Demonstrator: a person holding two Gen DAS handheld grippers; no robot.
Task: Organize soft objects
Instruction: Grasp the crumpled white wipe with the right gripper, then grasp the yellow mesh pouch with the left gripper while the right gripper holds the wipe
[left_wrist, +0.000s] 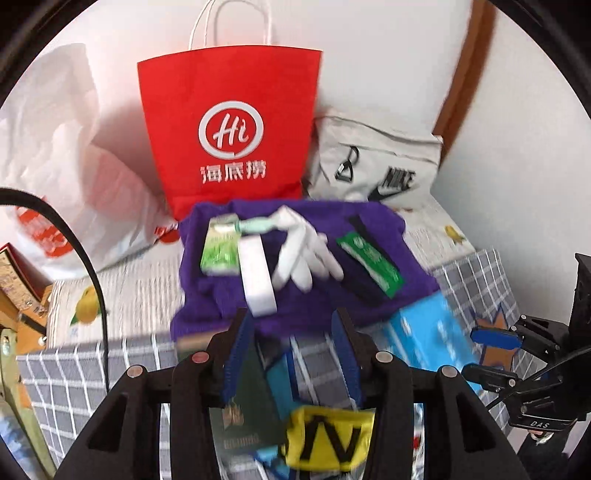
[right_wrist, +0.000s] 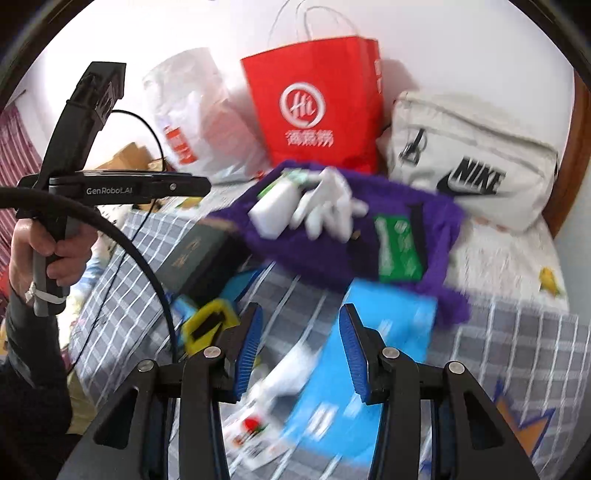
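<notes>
mostly motion blur smears the white gloves (left_wrist: 306, 254) on the purple cloth (left_wrist: 295, 306).

Home bedroom, quilted bed (left_wrist: 140, 295), shopping bag (left_wrist: 229, 122)

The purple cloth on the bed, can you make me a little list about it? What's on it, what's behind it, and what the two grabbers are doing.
cloth: purple cloth, spread on the bed
on top: white gloves, white block, green packet, light green carton
behind: red paper bag, white Nike bag
left gripper: open, empty
right gripper: open, empty
picture: blurry
</notes>
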